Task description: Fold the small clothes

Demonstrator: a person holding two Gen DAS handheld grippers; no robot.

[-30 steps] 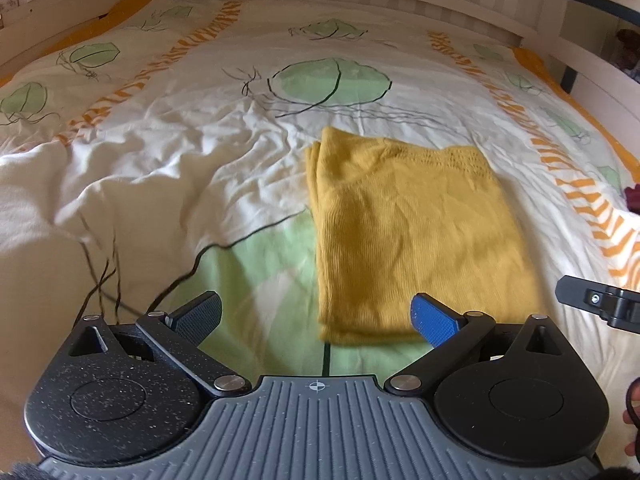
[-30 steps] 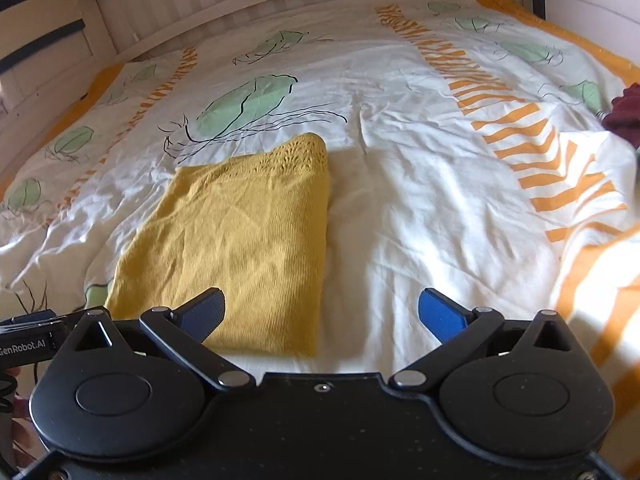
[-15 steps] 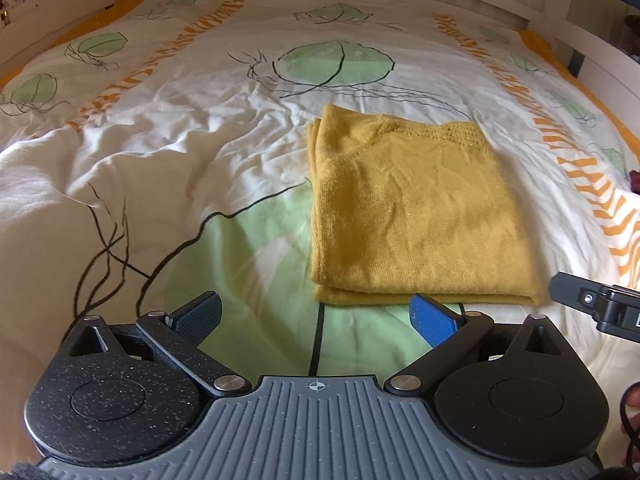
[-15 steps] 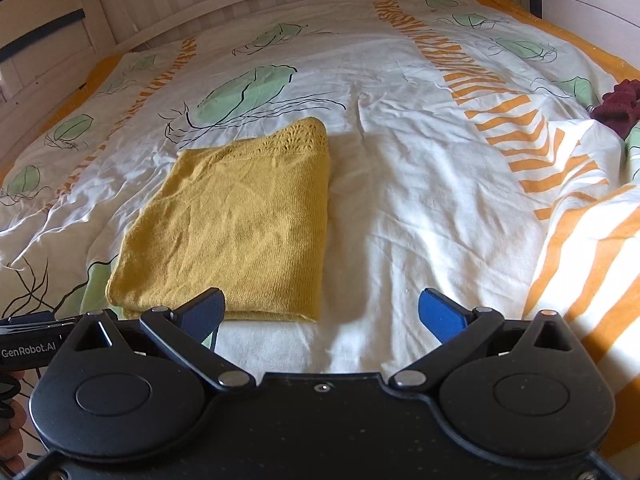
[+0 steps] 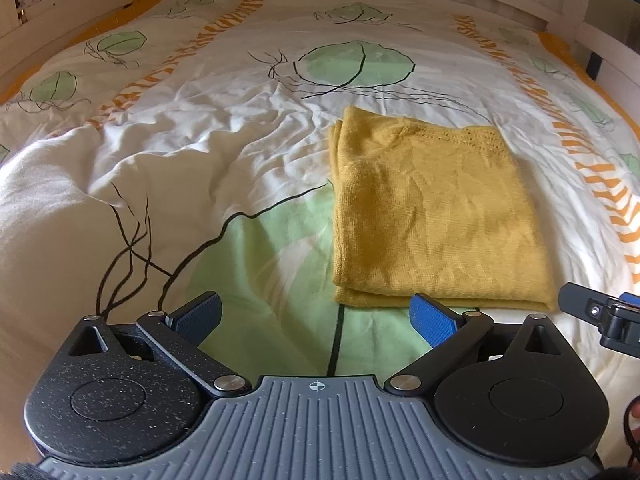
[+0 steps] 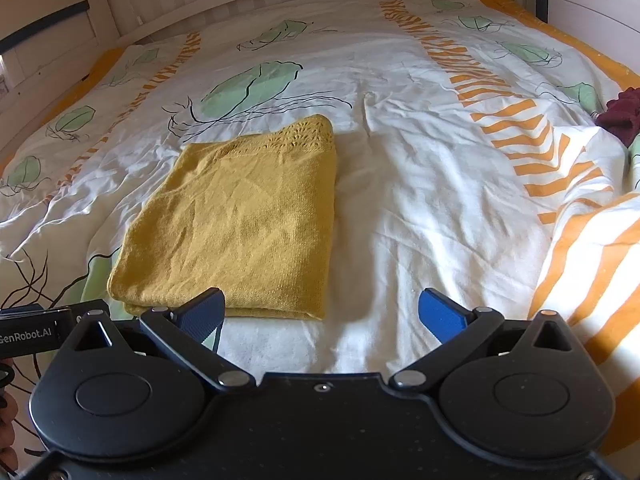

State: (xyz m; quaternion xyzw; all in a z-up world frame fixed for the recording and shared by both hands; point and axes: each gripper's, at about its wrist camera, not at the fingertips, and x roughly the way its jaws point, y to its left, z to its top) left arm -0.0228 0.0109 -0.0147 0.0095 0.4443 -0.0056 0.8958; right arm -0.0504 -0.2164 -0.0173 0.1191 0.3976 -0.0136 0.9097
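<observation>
Left wrist view shows a mustard knit sweater (image 5: 436, 216) folded into a rectangle, long axis running near to far, its openwork lace edge at the far end, lying flat on the rumpled leaf-print duvet (image 5: 208, 152). Left gripper (image 5: 316, 316) and right gripper (image 6: 322, 312) hover just short of its doubled near edge, fingers spread wide, holding nothing.

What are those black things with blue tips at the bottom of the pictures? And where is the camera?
Those are two grabbing tools that a person holds, one in each hand. Each has two fingers with blue pads, like big tweezers. A small camera sits on each tool and looks forward along the fingers. One picture comes from the left gripper, the other from the right gripper. Both are open and hold nothing. In front of them, a folded yellow knitted garment lies flat on a bed cover printed with green leaves and orange stripes. A dark red piece of clothing lies at the far right edge.
</observation>
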